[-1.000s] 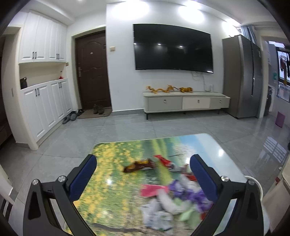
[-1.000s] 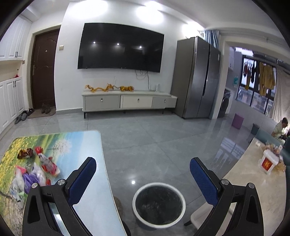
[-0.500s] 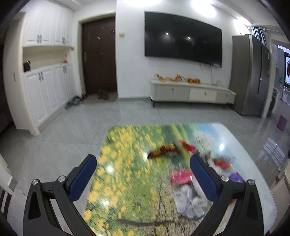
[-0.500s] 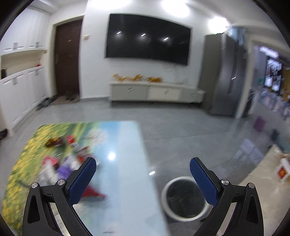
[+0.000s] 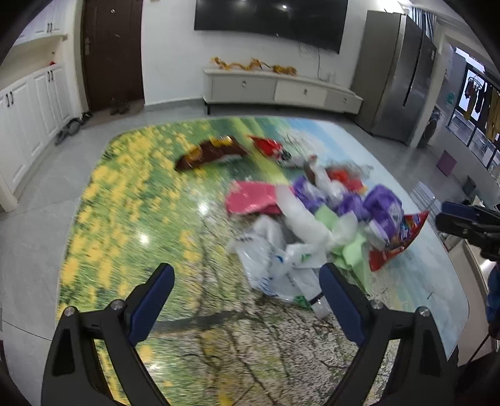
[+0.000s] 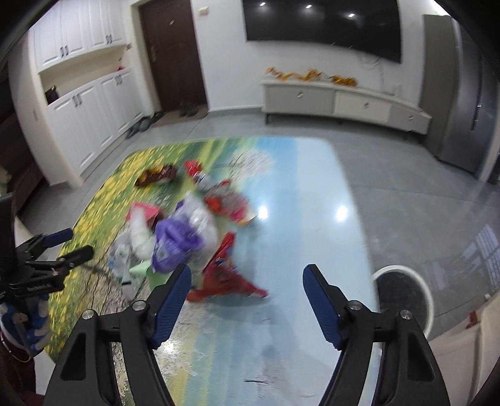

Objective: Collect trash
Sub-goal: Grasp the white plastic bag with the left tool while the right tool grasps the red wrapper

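Trash pile [image 5: 315, 218] sits on the surface [image 5: 131, 200], mid-to-right part in the left wrist view, blurry w/ motion. In it: pink wrapper [image 5: 250, 201] at the pile's left edge, purple bags [image 5: 379, 209] toward the right, white plastic bags [image 5: 275, 259] nearest the left gripper, pale green sheet [image 5: 350, 250] under them, red snack bag [image 5: 397, 240] at the right edge, tip sticking up. Brown wrapper [image 5: 209, 153] lies apart from the pile, farther back, w/ a red wrapper [image 5: 267, 145] just beside it on the right.

Left gripper [image 5: 247, 293] is over the near part of the surface, jaws wide, nothing between them; its right finger is just beside the white bags, touching or not – can't tell. Right gripper [image 6: 247, 290] is over the near blue part of the surface, jaws wide, empty; the red snack bag [image 6: 225, 278] lies just ahead of its left finger, purple bag [image 6: 173, 243] behind that. Each gripper shows at the edge of the other's view.

Surface is glossy, printed w/ yellow flowers, a tree & blue sky. Round bin [image 6: 403, 293] w/ white rim & dark inside stands on the floor just right of the surface. Beyond: grey tile floor [image 5: 34, 225], low TV cabinet [image 5: 281, 89] w/ gold ornaments on top, wall TV [image 5: 268, 22], dark door [image 5: 112, 53], white cupboards [image 6: 84, 125], steel fridge [image 5: 397, 78].
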Motion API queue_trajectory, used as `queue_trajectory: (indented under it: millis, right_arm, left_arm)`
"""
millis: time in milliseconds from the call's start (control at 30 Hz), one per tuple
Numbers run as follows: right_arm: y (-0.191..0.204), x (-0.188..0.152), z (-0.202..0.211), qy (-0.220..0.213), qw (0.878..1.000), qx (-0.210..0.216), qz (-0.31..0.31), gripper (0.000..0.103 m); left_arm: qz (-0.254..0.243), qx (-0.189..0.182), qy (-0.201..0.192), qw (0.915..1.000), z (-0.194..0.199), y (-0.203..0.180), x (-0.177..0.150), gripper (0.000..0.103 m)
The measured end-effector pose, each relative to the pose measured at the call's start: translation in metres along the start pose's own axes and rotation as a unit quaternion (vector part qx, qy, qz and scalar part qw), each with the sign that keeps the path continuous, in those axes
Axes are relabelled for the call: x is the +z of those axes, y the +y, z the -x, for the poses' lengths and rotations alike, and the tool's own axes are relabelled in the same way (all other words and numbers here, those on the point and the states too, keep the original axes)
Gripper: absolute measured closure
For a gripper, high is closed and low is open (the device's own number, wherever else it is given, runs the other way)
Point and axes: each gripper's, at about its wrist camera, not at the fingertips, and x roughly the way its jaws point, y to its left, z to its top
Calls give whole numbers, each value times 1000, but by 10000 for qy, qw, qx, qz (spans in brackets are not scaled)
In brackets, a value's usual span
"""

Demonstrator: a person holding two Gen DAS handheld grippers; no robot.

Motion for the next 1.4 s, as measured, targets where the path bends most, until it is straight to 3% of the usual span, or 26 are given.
queue_trajectory:
  millis: [133,267,367,433,567,667,733,900,1200,1400]
  right_arm:
    - [-2,-3,-18,196,9994,296,5,43]
    - [-5,-2,-32,274,9985,466,69,46]
    - [-9,-3,-44,352,9972,663,36,55]
    - [-11,-6,-48,384,9962,785,36,68]
    - [-15,-14,-41,274,9943,1025,105,77]
    - [-22,-20,-32,156,9926,1205,26,80]
    - [-27,-24,-25,70,9913,1317,-54,81]
    - [-37,-30,-6,-122,9881,1525,-181,82]
    - [-54,-42,21,-446,9851,1618,-368,82]
    - [-75,-47,37,-646,9845,1527,-568,82]
  left_arm:
    - [60,-128,94,9999,-11,-9,5,9]
    - [79,-75,230,9997,-27,-17,10,13]
    - [110,-19,318,9994,-36,-20,8,32]
    - [200,-11,366,9991,-38,-21,7,52]
    - [404,83,364,9985,-36,-20,4,64]
    - [570,122,312,9978,-29,-18,1,86]
    - [666,143,347,9971,-25,-16,-1,91]
    - [727,275,338,9964,-11,-15,-9,93]
    - [624,457,-134,9969,37,-22,-4,97]
    - [953,143,-1,9954,42,-10,-6,92]
